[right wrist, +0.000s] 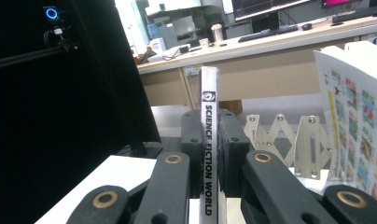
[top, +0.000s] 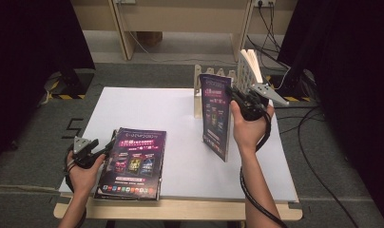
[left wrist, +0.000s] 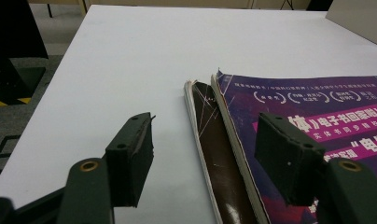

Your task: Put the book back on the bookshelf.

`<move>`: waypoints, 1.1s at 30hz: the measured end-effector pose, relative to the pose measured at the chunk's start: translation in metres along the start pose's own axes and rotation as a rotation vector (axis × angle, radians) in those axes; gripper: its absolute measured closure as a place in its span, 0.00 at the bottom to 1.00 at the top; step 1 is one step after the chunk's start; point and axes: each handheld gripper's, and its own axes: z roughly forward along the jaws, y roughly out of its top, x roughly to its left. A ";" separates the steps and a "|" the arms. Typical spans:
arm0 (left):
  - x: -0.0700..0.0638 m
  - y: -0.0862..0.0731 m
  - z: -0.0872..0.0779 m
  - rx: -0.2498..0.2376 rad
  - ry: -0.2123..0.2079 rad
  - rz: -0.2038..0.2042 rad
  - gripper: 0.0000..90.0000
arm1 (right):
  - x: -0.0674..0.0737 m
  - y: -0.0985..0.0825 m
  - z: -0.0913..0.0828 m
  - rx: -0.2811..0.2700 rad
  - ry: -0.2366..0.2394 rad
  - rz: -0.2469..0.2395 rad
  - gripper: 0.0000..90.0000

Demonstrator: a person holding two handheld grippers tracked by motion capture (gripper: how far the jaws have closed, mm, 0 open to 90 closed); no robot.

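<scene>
Upright, the magazine (top: 216, 114) stood clamped in the right gripper (top: 237, 102), just beside the rack (top: 198, 90); the left gripper (top: 107, 151) gaped empty.

In front of me a white table (top: 147, 109) spreads across the middle of the high view. At its far edge stands a wooden accordion rack (top: 197, 90), and an illustrated book (top: 249, 66) leans upright just right of it. Black curtains (top: 33, 38) fill both upper corners. Cables (top: 318, 142) trail over the grey carpet at right.
</scene>
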 end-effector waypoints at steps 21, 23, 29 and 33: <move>0.000 0.000 0.000 0.002 0.001 -0.002 0.41 | -0.008 0.007 -0.006 -0.032 -0.037 -0.009 0.93; 0.000 0.000 0.000 0.000 0.000 -0.002 0.41 | -0.008 0.008 -0.006 -0.035 -0.041 -0.012 0.93; 0.000 0.000 0.000 0.001 0.000 -0.001 0.41 | -0.010 0.011 -0.009 -0.046 -0.054 -0.007 0.93; 0.000 0.000 0.000 0.003 0.001 -0.002 0.41 | -0.013 0.014 -0.011 -0.056 -0.063 -0.007 0.93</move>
